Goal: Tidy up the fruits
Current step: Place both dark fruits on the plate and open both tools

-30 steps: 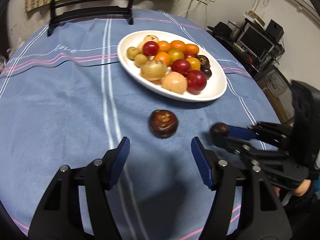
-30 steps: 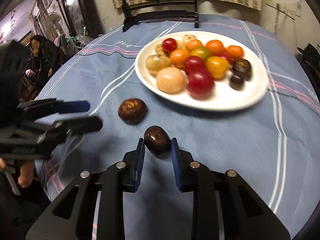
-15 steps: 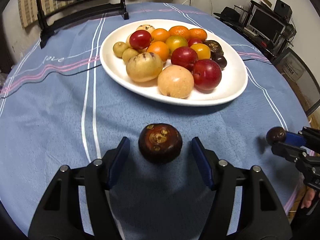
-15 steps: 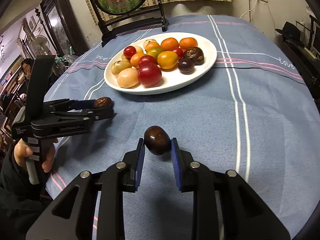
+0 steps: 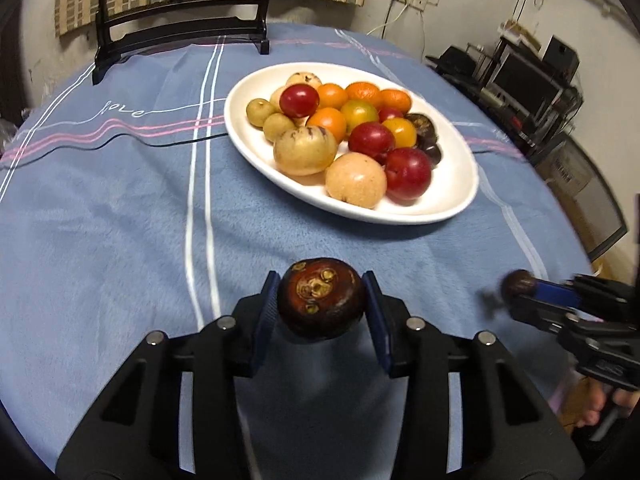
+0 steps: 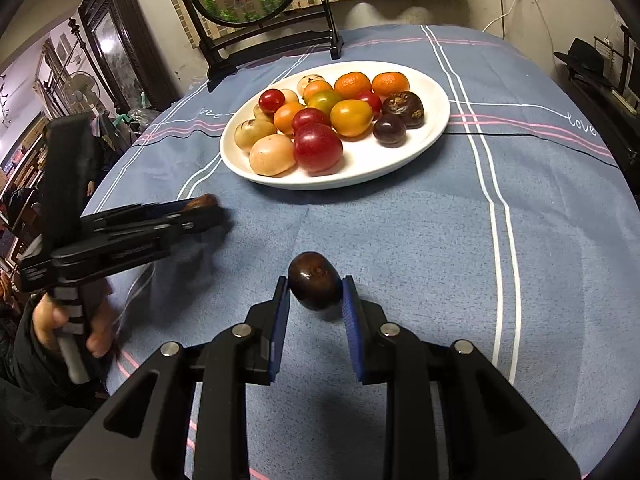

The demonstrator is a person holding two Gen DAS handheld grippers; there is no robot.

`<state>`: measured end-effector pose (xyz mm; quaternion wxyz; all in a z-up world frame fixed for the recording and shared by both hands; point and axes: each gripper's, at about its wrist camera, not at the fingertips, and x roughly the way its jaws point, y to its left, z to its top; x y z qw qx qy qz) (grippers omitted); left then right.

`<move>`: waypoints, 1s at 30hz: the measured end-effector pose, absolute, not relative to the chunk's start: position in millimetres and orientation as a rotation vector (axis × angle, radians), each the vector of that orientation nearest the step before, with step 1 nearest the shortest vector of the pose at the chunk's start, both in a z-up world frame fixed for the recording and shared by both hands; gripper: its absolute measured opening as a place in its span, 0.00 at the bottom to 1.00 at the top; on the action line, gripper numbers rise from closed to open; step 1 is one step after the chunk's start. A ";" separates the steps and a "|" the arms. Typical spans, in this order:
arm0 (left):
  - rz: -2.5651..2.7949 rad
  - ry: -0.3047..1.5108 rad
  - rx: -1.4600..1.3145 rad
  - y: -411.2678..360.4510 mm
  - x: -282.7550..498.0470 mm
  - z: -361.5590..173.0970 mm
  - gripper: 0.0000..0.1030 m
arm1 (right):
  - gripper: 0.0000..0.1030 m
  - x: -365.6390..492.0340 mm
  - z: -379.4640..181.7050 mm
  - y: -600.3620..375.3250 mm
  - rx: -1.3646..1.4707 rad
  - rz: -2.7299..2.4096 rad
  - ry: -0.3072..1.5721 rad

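A dark brown mangosteen [image 5: 320, 300] sits between the blue pads of my left gripper [image 5: 321, 280], just over the blue tablecloth. The jaws are closing and both pads touch the fruit's sides. My right gripper [image 6: 315, 284] is shut on a small dark oval fruit [image 6: 315, 286] and holds it above the cloth. Each gripper shows in the other view: the right gripper [image 5: 520, 286] at the right edge, the left gripper [image 6: 204, 210] at the left. Beyond both stands a white oval plate [image 5: 448, 200] [image 6: 372, 168] heaped with red, orange, yellow and dark fruits.
A black stand with a round picture [image 6: 260, 20] stands at the table's far edge behind the plate. A hand [image 6: 52, 320] grips the left gripper's handle at the near left table edge. Shelves with electronics [image 5: 520, 80] stand off the table to the right.
The left gripper came forward over the mangosteen, and its jaws went from wide open to closed against the fruit. The right gripper stayed shut on its small dark fruit and shifted sideways.
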<state>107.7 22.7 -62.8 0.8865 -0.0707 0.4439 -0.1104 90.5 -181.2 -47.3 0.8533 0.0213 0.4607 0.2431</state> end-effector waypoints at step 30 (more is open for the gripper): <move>-0.406 0.979 -0.086 -71.0 277.8 -25.8 0.42 | 0.26 210.4 -36.1 -170.7 0.032 0.481 0.972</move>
